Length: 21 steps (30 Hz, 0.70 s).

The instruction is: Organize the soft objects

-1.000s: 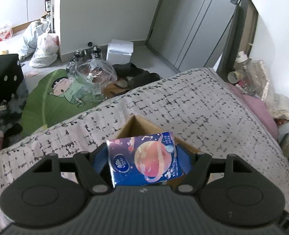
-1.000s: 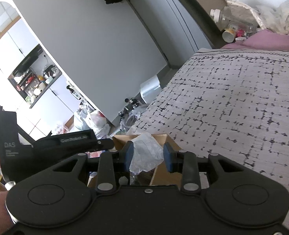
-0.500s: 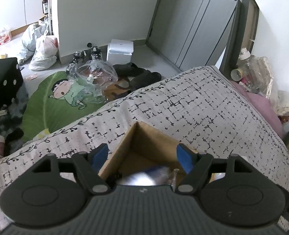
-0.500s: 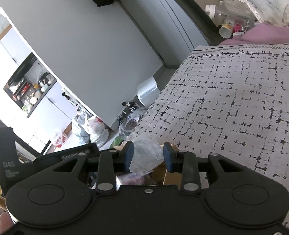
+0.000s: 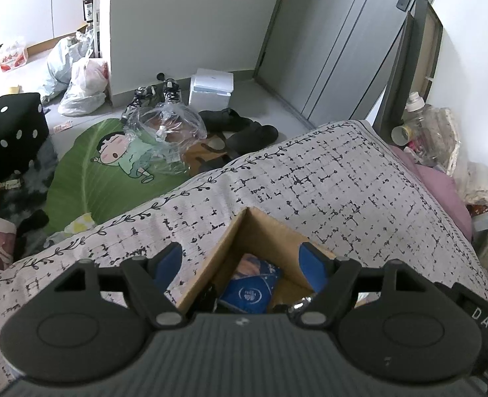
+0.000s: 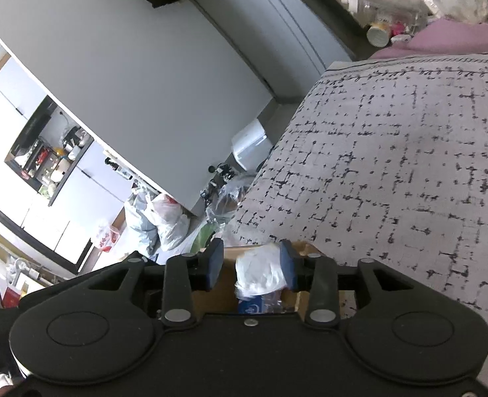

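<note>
An open cardboard box (image 5: 230, 251) stands on the grey patterned bedspread (image 5: 326, 182). A blue tissue pack (image 5: 249, 287) lies inside the box. My left gripper (image 5: 240, 258) is open and empty just above the box. My right gripper (image 6: 252, 264) is open over the same box (image 6: 227, 284). A white crumpled plastic bag (image 6: 259, 273) sits between its fingers, against the right pad and clear of the left one. The blue tissue pack (image 6: 250, 304) shows just below the bag.
The bed edge drops to a floor with a green cartoon mat (image 5: 111, 172), shoes (image 5: 240, 129), a clear plastic bag (image 5: 164, 129), a white box (image 5: 211, 87) and a black dice stool (image 5: 12, 132). Bottles and clutter (image 5: 426, 132) stand beside the bed on the right.
My left gripper opened and dropped the blue tissue pack into the box. My right gripper opened, and the white bag now rests loose against the right pad.
</note>
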{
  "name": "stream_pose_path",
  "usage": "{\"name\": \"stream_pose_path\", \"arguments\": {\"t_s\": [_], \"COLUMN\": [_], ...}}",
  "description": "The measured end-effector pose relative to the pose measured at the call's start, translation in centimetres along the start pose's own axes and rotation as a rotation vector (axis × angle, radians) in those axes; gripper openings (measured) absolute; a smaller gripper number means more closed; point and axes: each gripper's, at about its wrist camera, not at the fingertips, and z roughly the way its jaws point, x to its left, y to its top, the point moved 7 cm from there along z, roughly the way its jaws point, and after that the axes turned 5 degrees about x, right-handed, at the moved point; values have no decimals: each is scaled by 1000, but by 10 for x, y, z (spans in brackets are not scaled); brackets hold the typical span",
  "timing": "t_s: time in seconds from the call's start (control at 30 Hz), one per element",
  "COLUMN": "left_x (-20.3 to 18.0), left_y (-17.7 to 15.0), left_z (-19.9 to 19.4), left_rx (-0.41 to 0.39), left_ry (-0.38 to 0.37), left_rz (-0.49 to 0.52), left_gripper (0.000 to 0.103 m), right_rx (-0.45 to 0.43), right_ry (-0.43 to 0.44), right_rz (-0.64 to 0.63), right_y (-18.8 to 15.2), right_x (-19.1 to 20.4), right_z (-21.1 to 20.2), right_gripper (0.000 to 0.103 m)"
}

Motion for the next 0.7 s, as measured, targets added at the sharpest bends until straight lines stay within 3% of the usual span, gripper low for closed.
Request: {"name": "stream_pose_path", "arguments": {"t_s": [0.27,0.7], "left_x": [-2,-17], "left_y": [-10,-38], "left_z": [-21,-68], "left_rx": [8,27], "left_ry": [-11,-33], "left_rz": [-7,53], "left_gripper": [82,92], "right_rx": [-16,-13], "right_ry": [-20,-71], "right_rz": [16,-8], "right_y": [-8,-22], "right_x": [-10,-15], "right_z": [-39,-96], "right_gripper": [44,62]}}
